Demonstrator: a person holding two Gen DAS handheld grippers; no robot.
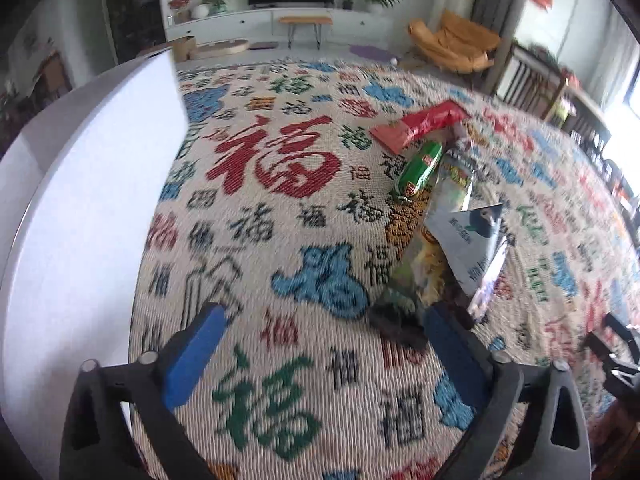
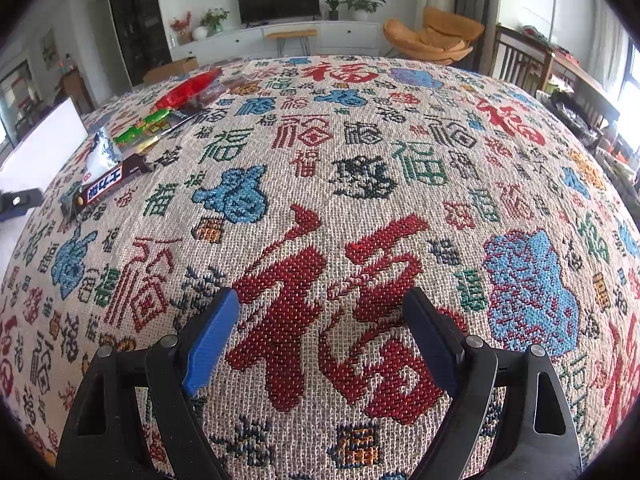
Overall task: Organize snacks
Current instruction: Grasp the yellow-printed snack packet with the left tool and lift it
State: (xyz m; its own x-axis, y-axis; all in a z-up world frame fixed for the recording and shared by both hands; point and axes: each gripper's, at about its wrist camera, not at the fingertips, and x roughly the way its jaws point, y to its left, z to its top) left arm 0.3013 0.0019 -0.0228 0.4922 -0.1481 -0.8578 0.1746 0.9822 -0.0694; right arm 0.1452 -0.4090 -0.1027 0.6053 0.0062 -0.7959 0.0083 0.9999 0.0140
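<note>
The snack pile (image 1: 440,216) runs in a long line away from the left gripper (image 1: 320,332), just past its right finger, nearer than the right gripper (image 2: 320,332); both jaws are spread and empty.

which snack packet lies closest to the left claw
The dark brown chocolate bar, at the near end of the snack row, right by the left claw. The silver pouch, green packet and red packet lie farther off.
</note>
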